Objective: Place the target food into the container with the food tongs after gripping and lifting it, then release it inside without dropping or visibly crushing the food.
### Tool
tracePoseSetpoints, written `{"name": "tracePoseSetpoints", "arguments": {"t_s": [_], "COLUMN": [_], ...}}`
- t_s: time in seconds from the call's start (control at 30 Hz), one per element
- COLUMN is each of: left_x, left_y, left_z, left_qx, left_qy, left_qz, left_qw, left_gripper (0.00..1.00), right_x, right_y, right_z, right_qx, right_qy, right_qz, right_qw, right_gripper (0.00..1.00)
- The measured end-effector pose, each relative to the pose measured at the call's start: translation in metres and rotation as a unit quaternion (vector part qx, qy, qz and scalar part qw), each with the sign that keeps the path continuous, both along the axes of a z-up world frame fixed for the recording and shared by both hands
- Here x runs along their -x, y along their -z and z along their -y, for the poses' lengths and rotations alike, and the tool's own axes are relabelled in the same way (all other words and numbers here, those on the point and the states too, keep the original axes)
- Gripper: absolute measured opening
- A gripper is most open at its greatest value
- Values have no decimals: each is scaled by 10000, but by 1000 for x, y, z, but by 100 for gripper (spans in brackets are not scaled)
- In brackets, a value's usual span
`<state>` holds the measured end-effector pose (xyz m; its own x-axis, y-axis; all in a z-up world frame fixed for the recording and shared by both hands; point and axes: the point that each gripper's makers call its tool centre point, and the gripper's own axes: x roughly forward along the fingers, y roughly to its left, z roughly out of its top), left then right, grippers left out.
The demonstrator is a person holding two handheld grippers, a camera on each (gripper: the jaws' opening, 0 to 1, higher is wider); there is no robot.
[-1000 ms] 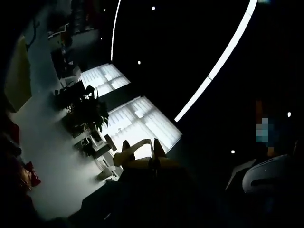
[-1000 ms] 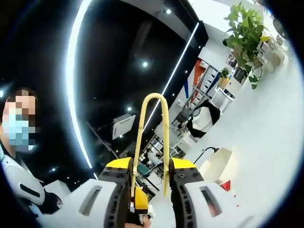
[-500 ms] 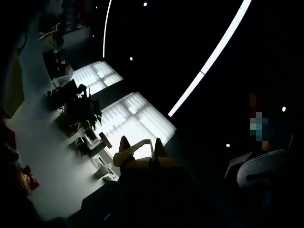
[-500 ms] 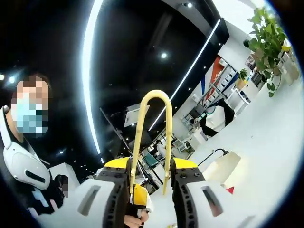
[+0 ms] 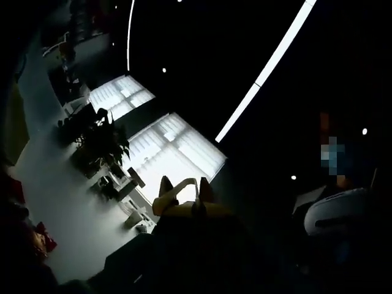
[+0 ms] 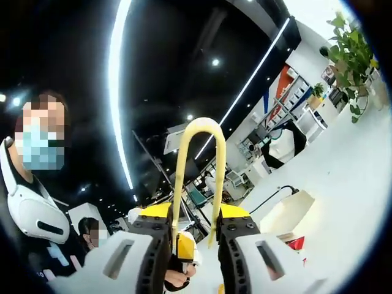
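In the right gripper view my right gripper (image 6: 195, 236) pinches the yellow food tongs (image 6: 199, 177), their looped end rising between the jaws toward a dark ceiling with light strips (image 6: 120, 92); a person (image 6: 33, 208) stands at the left. The left gripper view is dim: bright windows (image 5: 168, 150), a potted plant (image 5: 98, 144); my left gripper (image 5: 184, 196) is silhouetted and I cannot tell its jaw state

The right tool (image 6: 193, 228) clamps yellow food tongs (image 6: 197, 171), their looped end pointing up.
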<state>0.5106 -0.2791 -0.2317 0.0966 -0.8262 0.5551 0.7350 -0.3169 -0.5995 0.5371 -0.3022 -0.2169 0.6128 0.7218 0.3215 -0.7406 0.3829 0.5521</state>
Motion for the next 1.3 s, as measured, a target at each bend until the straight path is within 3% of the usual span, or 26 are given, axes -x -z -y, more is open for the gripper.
{"name": "tracePoseSetpoints", "arguments": {"t_s": [0.07, 0.2, 0.23, 0.27, 0.43, 0.53, 0.63, 0.73, 0.8, 0.87, 0.93, 1.0, 1.13, 1.17, 1.2, 1.23, 1.27, 1.3], "left_x": [2, 3, 4, 4, 8, 7, 5, 3, 0, -12, -18, -19, -24, -27, -28, -31, -36, -37], "left_y": [-1, 1, 2, 5, 12, 15, 14, 18, 19, 22, 29, 32, 33, 37, 38, 43, 44, 45], "left_z": [-1, -1, -2, -3, -5, -11, -19, -27, -35, -42, -48, -51, -58, -61, -62, -66, -71, -73], "left_qx": [-30, -75, -138, -304, -705, -1037, -1219, -1533, -1776, -1993, -2445, -2707, -2920, -3111, -3164, -3369, -3502, -3535], "left_qy": [-60, 46, 17, -126, -213, -508, -713, -976, -1201, -1649, -2067, -2253, -2518, -2597, -2614, -2736, -2954, -2989], "left_qz": [132, 64, 126, 380, 630, 1040, 1168, 1460, 1710, 1717, 2204, 2445, 2560, 2640, 2666, 2771, 2865, 2898], "left_qw": [9999, 9999, 9998, 9987, 9953, 9879, 9831, 9724, 9617, 9506, 9214, 9035, 8864, 8752, 8721, 8573, 8415, 8377], "left_gripper": [3, 3, 3, 4, 14, 23, 35, 42, 46, 63, 71, 71, 79, 82, 85, 89, 95, 99], "right_x": [1, 3, 3, 4, 2, 0, 0, -2, -2, -3, -5, -6, -7, -8, -10, -16, -13, -13], "right_y": [-1, 0, 0, 2, 11, 17, 20, 22, 25, 28, 30, 31, 34, 36, 36, 35, 36, 36], "right_z": [-1, -3, -3, -5, -5, -5, -5, -5, -5, -5, -4, -4, -3, -3, -1, 6, 4, 3], "right_qx": [-33, -6, 6, 56, 359, 545, 648, 759, 908, 990, 1012, 1007, 1106, 1163, 1198, 1375, 1406, 1416], "right_qy": [-18, -24, -25, -31, 56, 110, 147, 214, 259, 261, 314, 335, 379, 434, 534, 872, 799, 774], "right_qz": [32, 58, 57, 62, 82, 62, 77, 109, 130, 117, 85, 74, 56, 61, 66, 210, 191, 198], "right_qw": [10000, 10000, 10000, 10000, 9993, 9984, 9978, 9968, 9954, 9947, 9943, 9943, 9931, 9923, 9913, 9864, 9866, 9867], "right_gripper": [24, 24, 24, 24, 24, 24, 24, 24, 24, 24, 24, 24, 24, 24, 24, 24, 24, 24]}}
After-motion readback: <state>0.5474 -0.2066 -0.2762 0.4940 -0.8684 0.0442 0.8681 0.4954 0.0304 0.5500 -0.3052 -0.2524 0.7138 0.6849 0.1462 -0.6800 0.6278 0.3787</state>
